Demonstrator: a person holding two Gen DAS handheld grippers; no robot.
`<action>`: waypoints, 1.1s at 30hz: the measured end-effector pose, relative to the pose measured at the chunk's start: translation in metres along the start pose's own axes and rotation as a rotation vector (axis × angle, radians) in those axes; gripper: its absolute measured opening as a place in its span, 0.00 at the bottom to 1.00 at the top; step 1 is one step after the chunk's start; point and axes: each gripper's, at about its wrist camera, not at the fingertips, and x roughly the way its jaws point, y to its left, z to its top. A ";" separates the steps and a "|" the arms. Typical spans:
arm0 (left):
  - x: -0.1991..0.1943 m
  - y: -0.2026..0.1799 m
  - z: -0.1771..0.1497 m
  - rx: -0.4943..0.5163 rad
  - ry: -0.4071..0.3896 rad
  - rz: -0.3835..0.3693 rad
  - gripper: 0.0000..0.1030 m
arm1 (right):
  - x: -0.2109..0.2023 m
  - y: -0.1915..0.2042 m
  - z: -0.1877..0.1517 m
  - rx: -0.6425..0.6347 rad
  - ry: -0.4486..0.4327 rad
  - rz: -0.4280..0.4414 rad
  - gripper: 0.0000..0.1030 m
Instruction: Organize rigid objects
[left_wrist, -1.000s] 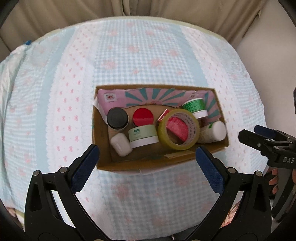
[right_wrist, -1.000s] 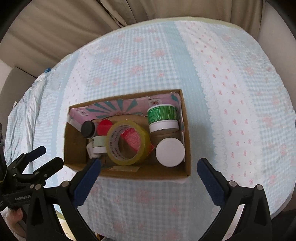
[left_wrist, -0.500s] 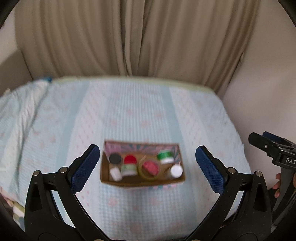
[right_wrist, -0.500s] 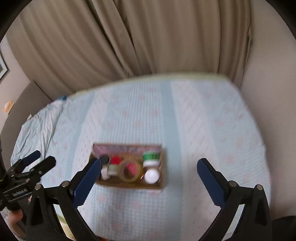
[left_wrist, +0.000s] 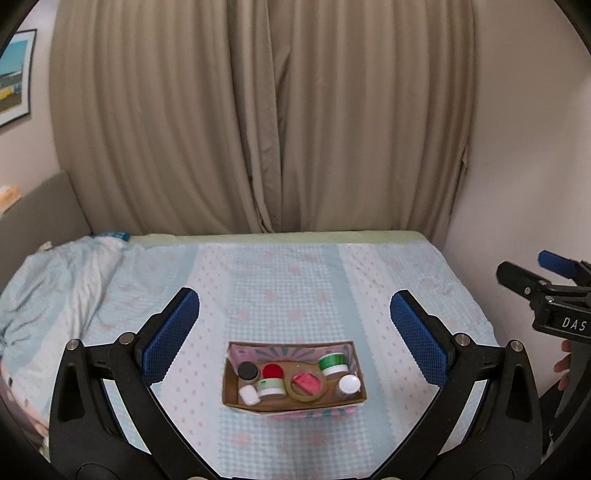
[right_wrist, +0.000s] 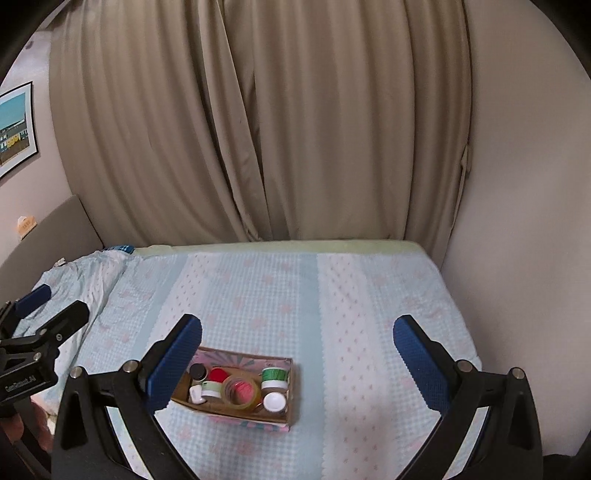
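Observation:
A cardboard box (left_wrist: 293, 404) (right_wrist: 236, 413) sits on the bed's near middle. It holds a yellow tape roll (left_wrist: 307, 384) (right_wrist: 240, 392), a green-banded jar (left_wrist: 333, 363) (right_wrist: 274, 377), a white-lidded jar (left_wrist: 349, 384) (right_wrist: 275, 401), a red lid (left_wrist: 272, 370), a black-lidded jar (left_wrist: 247, 370), a pale green jar (left_wrist: 271, 387) and a small white case (left_wrist: 248, 396). My left gripper (left_wrist: 294, 338) is open and empty, well back from the box. My right gripper (right_wrist: 297, 354) is open and empty, also well back.
The bed (left_wrist: 295, 280) has a blue-and-pink checked cover, rumpled at the left (left_wrist: 74, 273). Beige curtains (left_wrist: 258, 122) hang behind it. A wall (left_wrist: 528, 166) borders the right side. A headboard (right_wrist: 48, 236) and a framed picture (right_wrist: 14, 125) are at left.
Both grippers have pulled far back and up from the box, which now looks small and distant. The curtains and walls have come into view. The box contents have not moved.

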 end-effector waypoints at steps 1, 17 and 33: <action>-0.003 0.000 -0.001 -0.005 -0.003 0.003 1.00 | -0.003 0.000 -0.002 -0.003 -0.013 -0.009 1.00; -0.022 -0.012 -0.003 -0.001 -0.052 -0.007 1.00 | -0.023 -0.012 -0.006 0.009 -0.057 -0.043 1.00; -0.026 -0.011 -0.003 -0.016 -0.053 0.005 1.00 | -0.023 -0.012 -0.003 0.008 -0.054 -0.029 1.00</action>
